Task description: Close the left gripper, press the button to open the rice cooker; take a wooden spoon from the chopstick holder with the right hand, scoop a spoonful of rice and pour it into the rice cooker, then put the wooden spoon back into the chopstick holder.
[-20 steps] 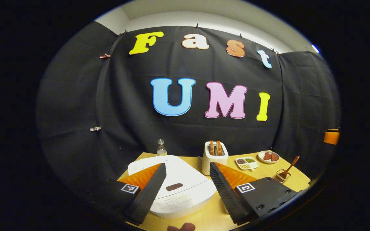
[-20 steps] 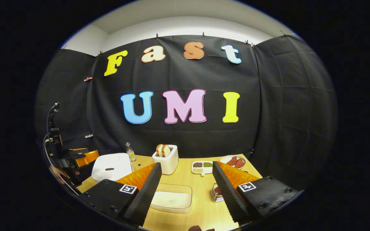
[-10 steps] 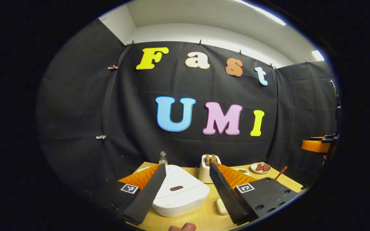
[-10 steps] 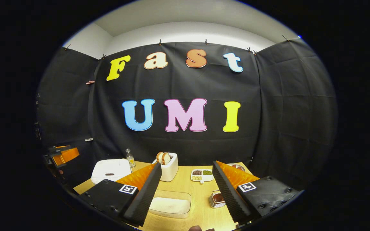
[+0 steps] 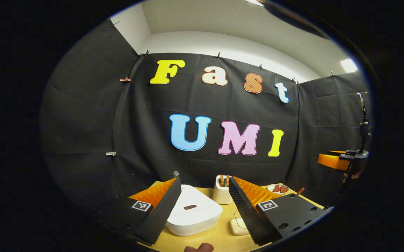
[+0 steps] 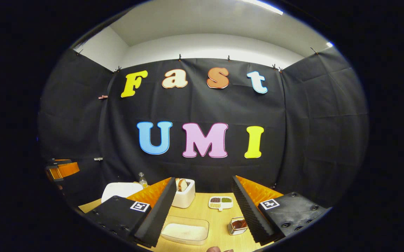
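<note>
The white rice cooker (image 5: pixel 193 215) stands on the wooden table with its lid down and a brown button (image 5: pixel 190 207) on top. My left gripper (image 5: pixel 204 180) hovers open above and in front of it, holding nothing. My right gripper (image 6: pixel 204 178) is also open and empty, raised over the table. Below it lie a clear container of rice (image 6: pixel 184 232) and the metal chopstick holder (image 6: pixel 237 225), partly hidden by my right finger. The wooden spoon's handle tip (image 5: pixel 300 190) pokes out at the right. The cooker (image 6: pixel 121 190) sits at the left in the right gripper view.
A white toaster (image 6: pixel 184 196) with bread stands mid-table, a small bottle (image 6: pixel 141 179) behind the cooker. A divided dish of grains (image 6: pixel 220 202) and a plate with red pieces (image 5: pixel 279 189) lie near the back right. The black cloth wall closes the back.
Both grippers have risen and tipped upward, so the table and its objects sit lower in both views. Both stay open and empty.
</note>
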`<state>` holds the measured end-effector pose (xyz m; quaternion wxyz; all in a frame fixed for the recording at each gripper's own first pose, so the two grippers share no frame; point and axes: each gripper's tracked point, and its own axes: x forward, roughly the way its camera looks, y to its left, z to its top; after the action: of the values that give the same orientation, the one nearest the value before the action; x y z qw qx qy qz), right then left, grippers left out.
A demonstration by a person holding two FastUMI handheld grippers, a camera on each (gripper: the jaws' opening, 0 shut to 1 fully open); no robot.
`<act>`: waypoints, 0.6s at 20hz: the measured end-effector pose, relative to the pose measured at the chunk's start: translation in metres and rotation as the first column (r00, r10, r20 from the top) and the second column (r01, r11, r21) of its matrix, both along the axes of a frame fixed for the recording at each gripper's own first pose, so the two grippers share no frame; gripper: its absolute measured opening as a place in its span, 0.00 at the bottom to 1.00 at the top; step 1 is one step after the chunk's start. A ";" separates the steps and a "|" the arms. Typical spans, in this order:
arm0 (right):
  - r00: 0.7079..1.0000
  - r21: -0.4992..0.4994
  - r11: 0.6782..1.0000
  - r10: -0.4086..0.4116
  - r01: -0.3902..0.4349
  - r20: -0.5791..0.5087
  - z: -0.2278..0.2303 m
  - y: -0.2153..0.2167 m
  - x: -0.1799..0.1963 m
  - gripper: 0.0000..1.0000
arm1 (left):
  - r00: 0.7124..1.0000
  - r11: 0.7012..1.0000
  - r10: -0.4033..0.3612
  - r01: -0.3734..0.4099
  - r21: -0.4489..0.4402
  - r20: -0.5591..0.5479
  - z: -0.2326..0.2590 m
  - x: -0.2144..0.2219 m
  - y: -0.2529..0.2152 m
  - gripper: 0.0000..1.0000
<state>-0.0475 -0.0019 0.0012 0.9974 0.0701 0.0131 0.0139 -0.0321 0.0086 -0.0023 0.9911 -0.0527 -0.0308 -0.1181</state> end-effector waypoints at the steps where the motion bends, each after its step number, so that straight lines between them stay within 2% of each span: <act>1: 1.000 -0.005 1.000 -0.001 0.001 0.012 0.003 -0.001 0.000 0.98 | 1.000 1.000 0.003 -0.003 0.002 0.003 0.001 -0.001 0.001 0.94; 12: 1.000 -0.028 0.999 0.016 -0.016 -0.018 -0.007 0.007 -0.002 0.98 | 1.000 1.000 -0.002 0.002 -0.006 -0.012 0.002 -0.009 0.004 0.94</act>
<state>-0.0497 0.0051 -0.0062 0.9979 0.0561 0.0227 0.0211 -0.0410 0.0125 -0.0005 0.9910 -0.0563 -0.0254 -0.1188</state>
